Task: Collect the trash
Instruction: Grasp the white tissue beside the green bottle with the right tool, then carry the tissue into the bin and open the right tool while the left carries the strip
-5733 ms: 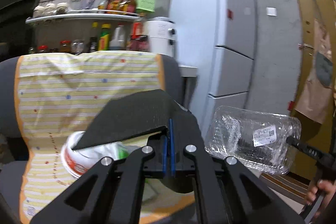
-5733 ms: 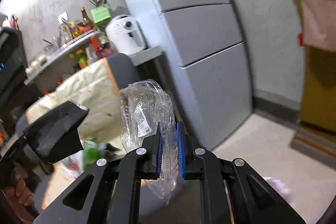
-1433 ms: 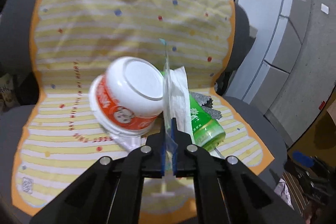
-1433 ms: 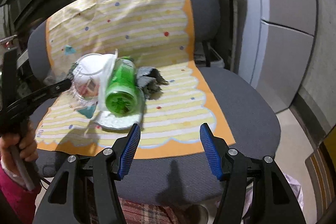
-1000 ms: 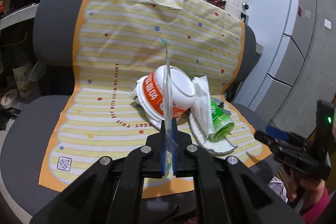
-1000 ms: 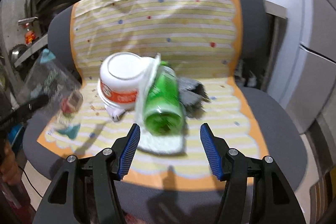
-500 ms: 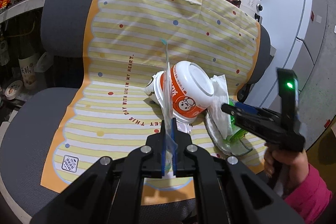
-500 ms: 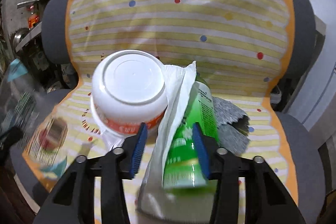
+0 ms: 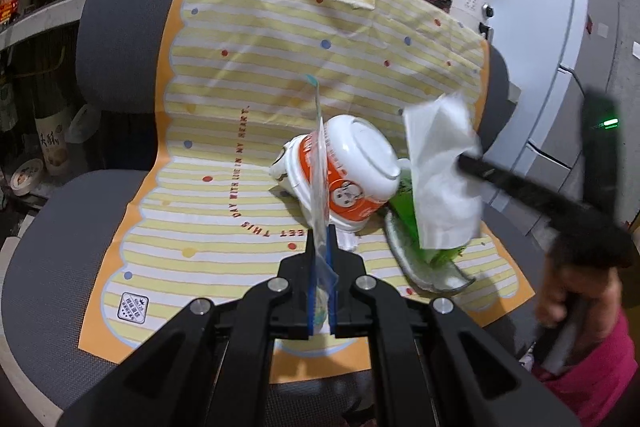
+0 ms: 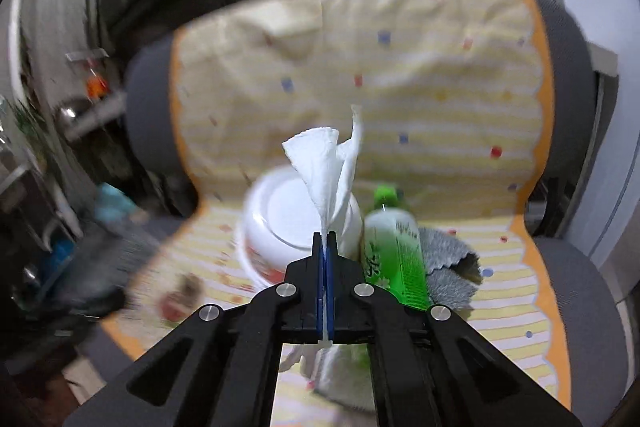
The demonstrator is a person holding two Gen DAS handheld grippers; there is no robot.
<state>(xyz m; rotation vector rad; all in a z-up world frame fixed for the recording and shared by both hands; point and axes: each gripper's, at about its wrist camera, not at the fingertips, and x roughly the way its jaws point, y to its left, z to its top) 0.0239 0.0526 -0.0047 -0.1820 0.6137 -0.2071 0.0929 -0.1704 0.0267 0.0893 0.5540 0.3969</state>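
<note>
While the right gripper [image 10: 325, 239] is clamped on the white tissue [image 10: 326, 167] at frame centre, the left gripper [image 9: 320, 239] pinches a clear plastic wrapper [image 9: 320, 163]. Both are probably light, limp and tearable; grip bunched folds, not edges.

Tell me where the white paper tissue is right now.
The white paper tissue is pinched in the right gripper, lifted above the upturned white-and-orange bowl and green bottle on the chair.
</note>
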